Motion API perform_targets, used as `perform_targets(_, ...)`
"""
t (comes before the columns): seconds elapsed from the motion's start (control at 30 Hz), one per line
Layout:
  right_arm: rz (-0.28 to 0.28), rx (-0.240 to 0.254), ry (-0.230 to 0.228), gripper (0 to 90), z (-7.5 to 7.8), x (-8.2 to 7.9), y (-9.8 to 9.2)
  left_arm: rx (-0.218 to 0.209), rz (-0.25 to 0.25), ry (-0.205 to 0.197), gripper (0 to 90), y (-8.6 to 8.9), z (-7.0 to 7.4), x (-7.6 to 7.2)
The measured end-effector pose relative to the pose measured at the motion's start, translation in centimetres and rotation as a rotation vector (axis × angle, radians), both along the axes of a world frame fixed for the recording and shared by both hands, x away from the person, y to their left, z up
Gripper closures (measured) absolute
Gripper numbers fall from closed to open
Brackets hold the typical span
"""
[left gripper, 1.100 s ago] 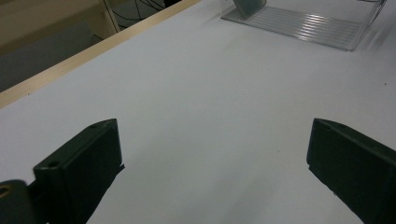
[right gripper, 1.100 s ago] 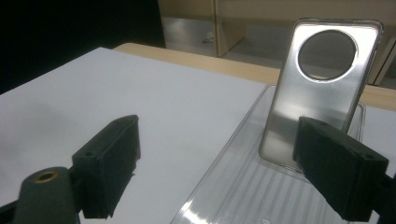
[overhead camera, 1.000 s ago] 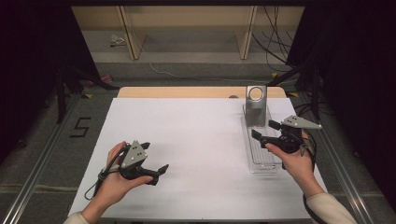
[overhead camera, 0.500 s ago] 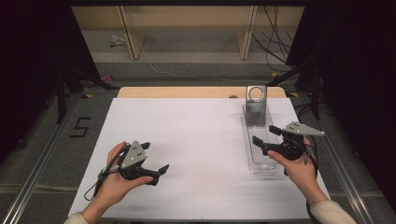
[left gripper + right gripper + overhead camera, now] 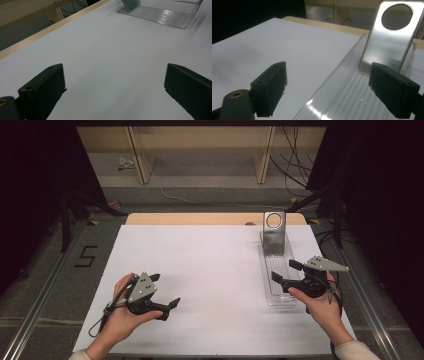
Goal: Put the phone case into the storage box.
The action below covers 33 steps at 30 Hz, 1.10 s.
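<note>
A long clear plastic tray (image 5: 278, 276) lies on the white table (image 5: 210, 265) at the right, and a metal plate with a round hole (image 5: 274, 233) stands upright at its far end. My right gripper (image 5: 286, 270) hovers open over the tray's near end, nothing between its jaws; in the right gripper view the tray (image 5: 342, 90) and the plate (image 5: 387, 37) lie ahead between the jaws. My left gripper (image 5: 164, 291) rests open at the front left of the table, holding nothing. In the left gripper view the tray (image 5: 160, 15) lies far off.
A wooden strip (image 5: 200, 219) borders the table's far edge. Beyond it stand pale shelf frames (image 5: 200, 150) and cables on the floor. A "5" mark (image 5: 86, 256) is on the floor at the left. Dark stands flank both sides.
My right gripper has drawn back toward the table's front edge along the tray. The left gripper has stayed in place.
</note>
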State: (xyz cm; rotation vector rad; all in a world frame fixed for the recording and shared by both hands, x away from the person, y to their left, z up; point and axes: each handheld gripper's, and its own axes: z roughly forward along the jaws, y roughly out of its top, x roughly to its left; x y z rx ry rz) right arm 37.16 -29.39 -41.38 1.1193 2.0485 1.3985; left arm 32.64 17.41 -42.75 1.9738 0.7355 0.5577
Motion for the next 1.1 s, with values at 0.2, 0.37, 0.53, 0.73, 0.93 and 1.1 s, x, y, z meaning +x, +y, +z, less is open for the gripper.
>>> perform_targets(0.2, 0.004, -0.008, -0.005, 16.0, -0.3, -0.5, -0.2, -0.004, 0.004, 0.0, 2.9, 0.2, 0.0, -0.2)
perform_targets(0.37, 0.009, -0.013, -0.005, 16.0, -0.5, -0.8, -0.4, -0.001, 0.004, 0.001, 2.9, 0.4, -0.1, -0.3)
perform_targets(0.53, 0.006, -0.015, -0.01, 16.0, -0.6, -0.9, -0.5, -0.005, 0.007, 0.005, 2.9, 0.5, -0.2, -0.4)
perform_targets(0.73, 0.006, -0.021, -0.016, 16.0, -0.7, -0.9, -0.4, -0.006, 0.009, 0.006, 3.3, 0.6, -0.4, -0.4)
perform_targets(0.93, 0.006, -0.023, -0.032, 16.0, -0.7, -1.0, -0.3, -0.004, 0.011, 0.009, 3.5, 0.5, -0.6, -0.3)
perform_targets(1.1, 0.001, -0.015, -0.048, 15.9, -0.6, -1.1, -0.4, -0.003, 0.014, 0.009, 3.6, 0.6, -0.7, -0.2)
